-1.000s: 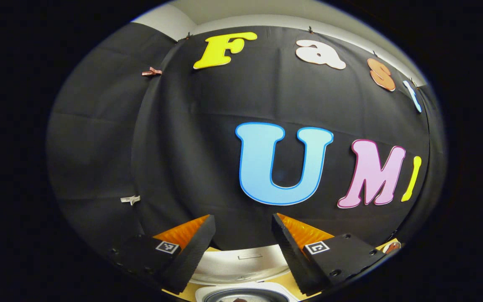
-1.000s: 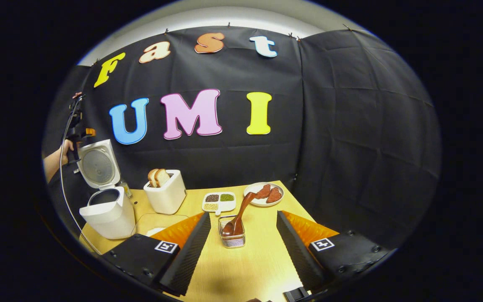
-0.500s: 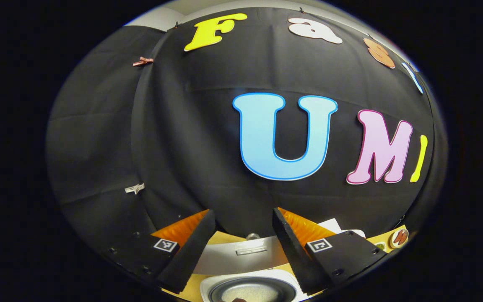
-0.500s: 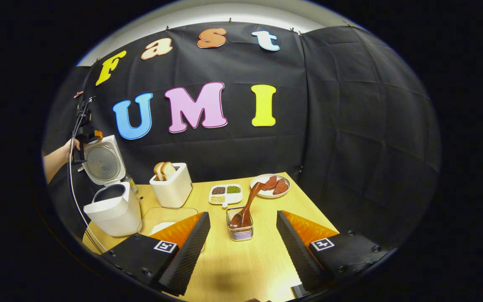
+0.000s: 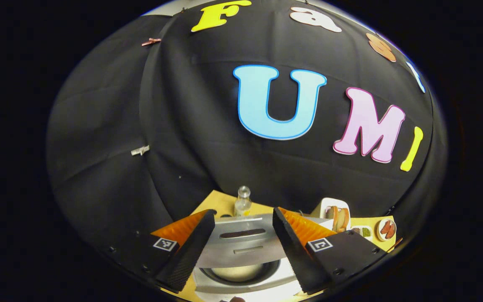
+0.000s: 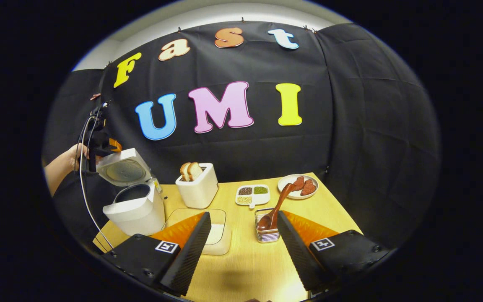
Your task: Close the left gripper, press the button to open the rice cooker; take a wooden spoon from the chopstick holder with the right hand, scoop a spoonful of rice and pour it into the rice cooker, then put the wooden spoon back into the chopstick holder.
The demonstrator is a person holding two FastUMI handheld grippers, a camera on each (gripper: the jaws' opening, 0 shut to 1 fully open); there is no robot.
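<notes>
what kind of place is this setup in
Likely a staged kitchen corner inside a cloth-walled recording booth: a wooden table carries a rice cooker, a toaster with bread, and a plate of food.

We find no legible text on the things; the square black-and-white markers (image 6: 167,246) on the tongs carry patterns, not words or numbers.

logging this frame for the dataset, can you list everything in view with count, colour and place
rice cooker: 1, white, table's left, lid part open
toaster: 1, white, two bread slices, behind centre
rice container: 1, clear, front centre
divided dish: 1, white, grains
plate: 1, white, red slices, far right
chopstick holder: 1, clear, holding wooden spoon
small bottle: 1, clear, behind cooker
table: 1, light wood
left gripper: open, over cooker lid
right gripper: open
hand: 1, far left
</notes>
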